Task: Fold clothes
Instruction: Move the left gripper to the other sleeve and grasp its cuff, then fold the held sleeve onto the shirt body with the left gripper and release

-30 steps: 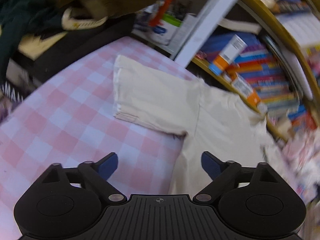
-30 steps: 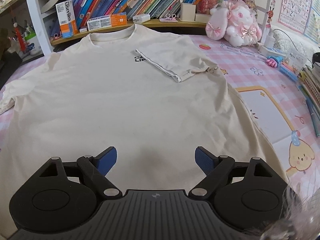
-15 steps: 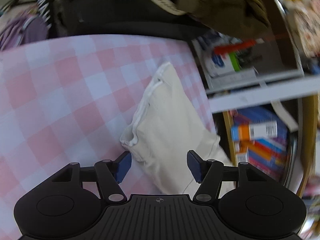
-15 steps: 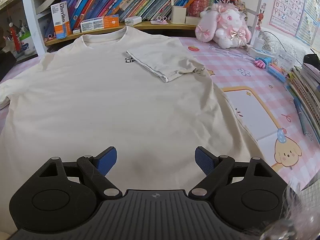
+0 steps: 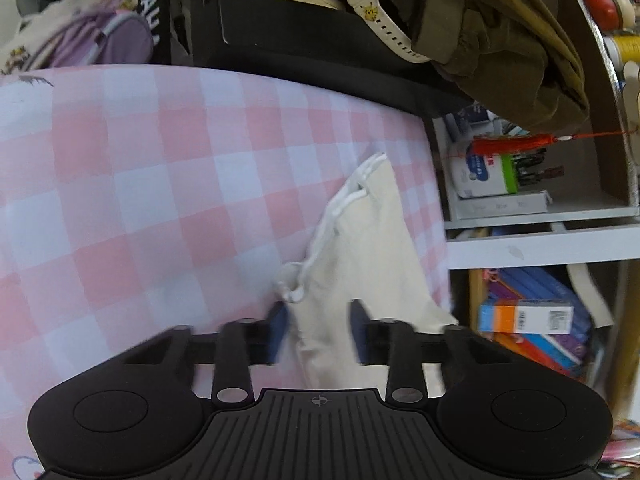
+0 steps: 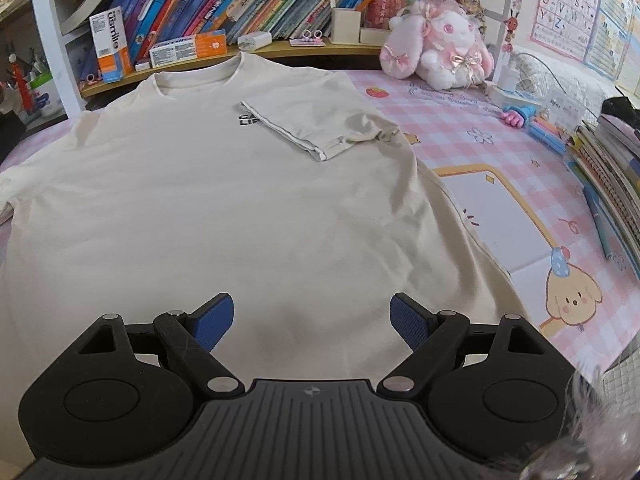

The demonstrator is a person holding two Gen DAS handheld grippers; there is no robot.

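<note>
A cream T-shirt lies flat, front up, on the pink checked tablecloth. One sleeve is folded in over the chest. The other sleeve lies bunched on the cloth near the table's edge. My left gripper is closing on that sleeve near its hem; the crumpled fabric fills the gap between the blue pads. My right gripper hovers open over the shirt's lower part, with nothing between its fingers.
A bookshelf runs along the back, with a pink plush rabbit beside it. Stacked books and pens line the right edge. Past the bunched sleeve stand a black box, an olive garment and a white shelf.
My left gripper rolled, came down onto the spread sleeve and narrowed its jaws around it, and the sleeve bunched up. The right gripper stayed open and hardly moved.
</note>
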